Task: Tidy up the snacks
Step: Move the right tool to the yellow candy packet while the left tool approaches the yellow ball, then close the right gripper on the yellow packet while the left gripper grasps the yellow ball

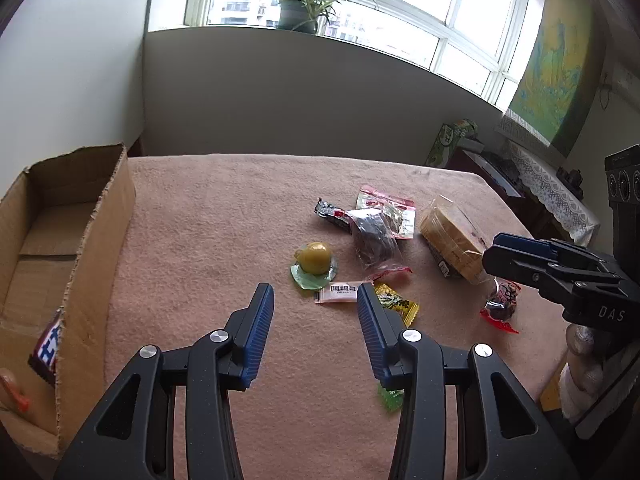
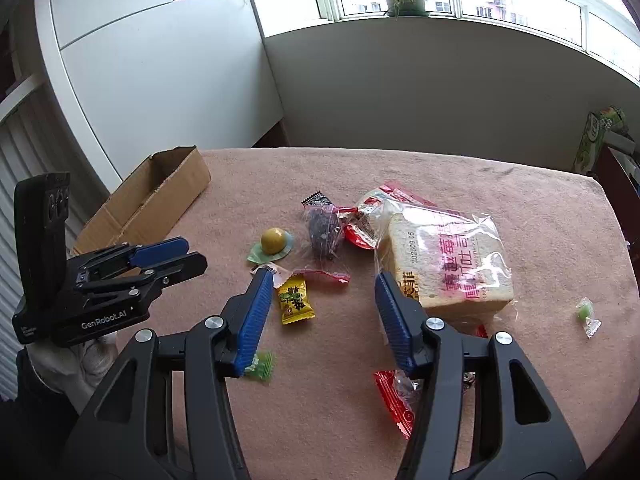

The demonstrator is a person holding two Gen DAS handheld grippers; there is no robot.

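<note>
Snacks lie scattered on a pink cloth-covered table [image 1: 224, 216]. A yellow jelly cup [image 1: 314, 258] on a green lid sits ahead of my left gripper [image 1: 316, 294], which is open and empty above the cloth. A white sachet [image 1: 340, 292] and a yellow candy [image 1: 396, 304] lie near its right finger. My right gripper [image 2: 324, 280] is open and empty above the yellow candy [image 2: 295, 298], with the bagged bread [image 2: 444, 260] at its right finger. A dark snack bag [image 2: 322, 230] lies beyond. A cardboard box [image 1: 60, 264] stands at the left with a wrapped snack [image 1: 48, 346] inside.
A green candy [image 2: 585, 312] lies apart at the right. A red packet [image 2: 394, 398] and a green candy [image 2: 262, 366] lie under my right gripper. A red-wrapped snack [image 1: 500, 308] lies below my right gripper [image 1: 492, 256]. A wall, window sill and potted plant [image 1: 304, 4] stand behind the table.
</note>
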